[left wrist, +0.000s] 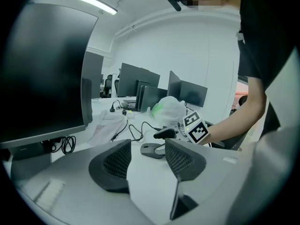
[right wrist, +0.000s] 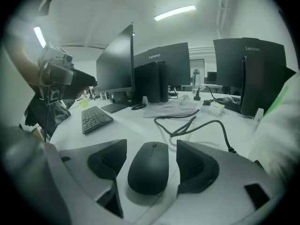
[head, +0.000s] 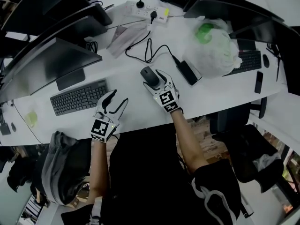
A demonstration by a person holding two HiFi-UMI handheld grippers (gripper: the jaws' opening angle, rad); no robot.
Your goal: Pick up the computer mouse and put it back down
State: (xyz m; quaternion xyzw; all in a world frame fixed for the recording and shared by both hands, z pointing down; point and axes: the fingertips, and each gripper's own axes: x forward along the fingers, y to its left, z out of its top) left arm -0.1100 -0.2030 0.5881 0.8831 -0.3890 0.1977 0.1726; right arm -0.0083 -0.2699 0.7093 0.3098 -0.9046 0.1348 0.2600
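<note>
Pre-grasp: right gripper [right wrist: 151, 159] jaws open, straddling the black computer mouse [right wrist: 148, 170] on the tabletop [head: 136, 110] right of the keyboard [head: 79, 97], pads clear; next, close squarely and lift; left gripper [left wrist: 147, 158] jaws open, empty.

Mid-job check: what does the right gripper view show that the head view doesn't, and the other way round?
Right gripper view only: the mouse lies on the desk between the right gripper's open jaws, with a gap on each side and the pads not touching it. Head view only: a second keyboard at far right and a chair under the desk edge. Both: the mouse, the left keyboard, the black cable and the power strip.
</note>
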